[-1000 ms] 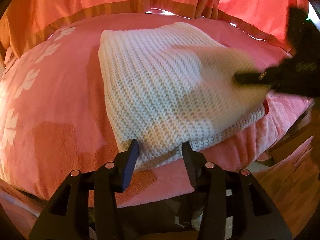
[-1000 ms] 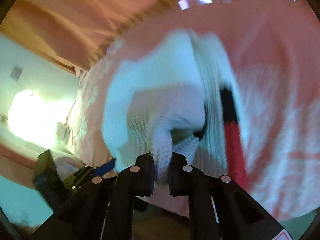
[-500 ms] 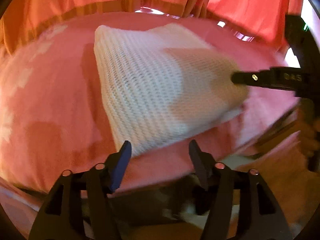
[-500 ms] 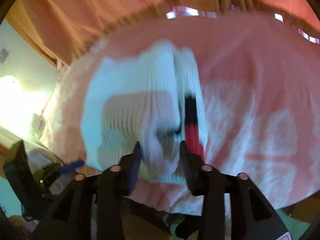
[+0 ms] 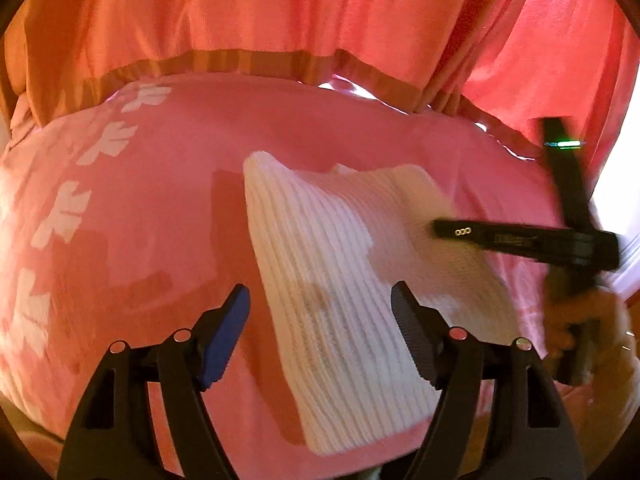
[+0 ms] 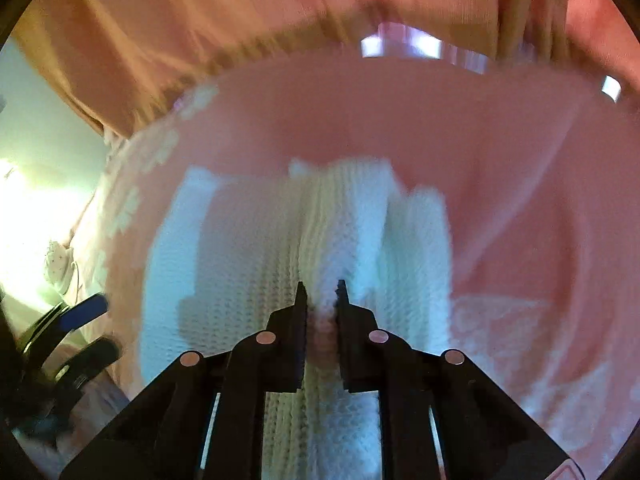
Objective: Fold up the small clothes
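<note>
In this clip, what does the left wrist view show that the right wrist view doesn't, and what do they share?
Only the left wrist view shows the whole folded white knit in outline, the right tool reaching over it from the side, and the person's hand gripping that tool. Only the right wrist view shows a bright lit wall at the left and the left tool from outside, fingers apart. Both share the knit lying on the pink bedspread with curtains behind.

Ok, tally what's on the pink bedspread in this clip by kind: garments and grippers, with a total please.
White knit garment: 1
Handheld grippers: 2, the left gripper and the right gripper
Total: 3
</note>
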Demonstrator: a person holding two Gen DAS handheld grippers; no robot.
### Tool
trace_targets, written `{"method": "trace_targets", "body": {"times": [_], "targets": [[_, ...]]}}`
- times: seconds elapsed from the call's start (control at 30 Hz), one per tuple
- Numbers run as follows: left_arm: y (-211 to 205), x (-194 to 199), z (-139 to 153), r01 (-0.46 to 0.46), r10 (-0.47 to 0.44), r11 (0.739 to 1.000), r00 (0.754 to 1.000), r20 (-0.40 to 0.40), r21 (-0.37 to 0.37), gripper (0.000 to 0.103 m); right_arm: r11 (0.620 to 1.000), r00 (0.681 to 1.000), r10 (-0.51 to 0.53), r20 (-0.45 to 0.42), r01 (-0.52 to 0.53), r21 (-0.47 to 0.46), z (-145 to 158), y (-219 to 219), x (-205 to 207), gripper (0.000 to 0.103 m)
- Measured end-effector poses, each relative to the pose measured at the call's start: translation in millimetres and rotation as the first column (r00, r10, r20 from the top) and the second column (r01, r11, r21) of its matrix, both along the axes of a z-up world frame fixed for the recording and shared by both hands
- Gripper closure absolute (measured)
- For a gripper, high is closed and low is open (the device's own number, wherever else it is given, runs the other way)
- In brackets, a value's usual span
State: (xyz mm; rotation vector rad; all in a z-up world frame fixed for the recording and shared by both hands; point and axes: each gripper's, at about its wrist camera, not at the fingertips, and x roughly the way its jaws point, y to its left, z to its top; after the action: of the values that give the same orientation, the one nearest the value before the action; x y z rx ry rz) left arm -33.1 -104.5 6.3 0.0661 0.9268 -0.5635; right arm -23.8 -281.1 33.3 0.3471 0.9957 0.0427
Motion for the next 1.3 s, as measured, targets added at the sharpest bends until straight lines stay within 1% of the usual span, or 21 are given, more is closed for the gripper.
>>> {"method": "trace_targets", "body": {"times": [0.07, 0.13, 0.2, 0.23, 0.3, 0.33, 0.37, 0.43, 0.47, 0.57, 0.67, 0.73, 0.8, 0.83, 0.87, 0.93, 1.03, 1.13, 1.2, 1.27, 1.3], "targets": [[1, 9, -5, 0.005, -0.005, 1.000, 1.000, -0.001, 0.001, 0.032, 1.000, 0.998, -0.015, 0.064, 0.015, 0.001, 17, -8, -19, 0.091], [2, 15, -14, 0.007, -0.007, 1.000, 1.000, -0.011, 0.006, 0.032, 0.998, 0.999, -0.054, 0.002, 0.054, -0.016, -3, -21, -21, 0.091], [1, 20, -24, 0.006, -0.006, 1.000, 0.999, -0.033, 0.004, 0.032, 0.998, 0.986, -0.059, -0.154, 0.059, -0.004, -47, -29, -12, 0.086], [1, 22, -28, 0.007, -0.007, 1.000, 0.999, -0.052, -0.008, 0.032, 0.998, 0.987, -0.064, -0.147, 0.066, 0.010, -53, -31, -12, 0.084], [4, 26, -35, 0.001, -0.006, 0.999, 0.995, -0.099, -0.052, 0.032, 0.997, 0.992, -0.064, -0.106, 0.067, 0.030, -42, -34, -16, 0.078], [6, 27, -37, -0.003, -0.006, 0.997, 0.993, -0.120, -0.074, 0.032, 0.996, 0.995, -0.080, -0.063, 0.083, 0.042, -32, -37, -22, 0.070], [8, 27, -38, -0.006, -0.008, 0.995, 0.990, -0.140, -0.100, 0.030, 0.994, 0.994, -0.099, -0.037, 0.100, 0.047, -27, -40, -27, 0.055], [13, 29, -40, -0.026, -0.003, 0.987, 0.983, -0.182, -0.158, 0.025, 0.990, 0.990, -0.139, -0.014, 0.139, 0.036, -21, -48, -34, 0.039], [15, 30, -42, -0.034, -0.001, 0.984, 0.981, -0.195, -0.176, 0.023, 0.988, 0.989, -0.149, -0.019, 0.150, 0.036, -23, -50, -34, 0.035], [11, 33, -51, -0.043, 0.001, 0.983, 0.974, -0.226, -0.181, 0.018, 0.983, 0.985, -0.141, -0.096, 0.151, 0.108, -43, -54, -24, 0.035], [2, 38, -63, -0.043, -0.005, 0.984, 0.963, -0.271, -0.171, 0.016, 0.959, 0.982, -0.102, -0.160, 0.140, 0.245, -68, -52, -10, 0.033], [-6, 43, -73, -0.035, -0.022, 0.985, 0.948, -0.316, -0.171, 0.016, 0.954, 0.981, -0.098, -0.169, 0.141, 0.266, -78, -47, -2, 0.035], [-13, 49, -82, -0.024, -0.040, 0.985, 0.931, -0.362, -0.172, 0.024, 0.951, 0.983, -0.100, -0.152, 0.139, 0.276, -77, -43, -1, 0.056], [-14, 51, -83, -0.023, -0.041, 0.985, 0.931, -0.364, -0.172, 0.035, 0.950, 0.984, -0.106, -0.145, 0.144, 0.278, -75, -42, -1, 0.065], [-15, 53, -80, -0.015, -0.048, 0.985, 0.933, -0.357, -0.173, 0.046, 0.950, 0.984, -0.118, -0.132, 0.150, 0.273, -70, -41, -3, 0.073], [-18, 57, -65, 0.023, -0.076, 0.987, 0.941, -0.330, -0.162, 0.058, 0.958, 0.988, -0.138, -0.066, 0.150, 0.243, -48, -36, -12, 0.082], [-22, 60, -30, 0.074, -0.112, 0.984, 0.963, -0.243, -0.162, 0.060, 0.955, 0.986, -0.156, 0.059, 0.135, 0.265, -13, -34, -27, 0.083], [-33, 62, -5, 0.108, -0.122, 0.988, 0.984, -0.129, -0.110, 0.055, 0.971, 0.981, -0.157, 0.111, 0.133, 0.198, 2, -33, -25, 0.081], [-47, 66, -10, 0.119, -0.122, 0.992, 0.989, -0.090, -0.032, 0.048, 0.974, 0.986, -0.161, 0.041, 0.152, 0.167, -18, -36, -8, 0.077], [-57, 73, -29, 0.113, -0.107, 0.992, 0.991, -0.080, 0.062, 0.046, 0.973, 0.982, -0.182, -0.053, 0.187, 0.133, -44, -38, 8, 0.070], [-60, 77, -44, 0.081, -0.073, 0.989, 0.995, -0.067, 0.124, 0.042, 0.973, 0.980, -0.184, -0.070, 0.192, 0.130, -50, -40, 11, 0.065]]}}
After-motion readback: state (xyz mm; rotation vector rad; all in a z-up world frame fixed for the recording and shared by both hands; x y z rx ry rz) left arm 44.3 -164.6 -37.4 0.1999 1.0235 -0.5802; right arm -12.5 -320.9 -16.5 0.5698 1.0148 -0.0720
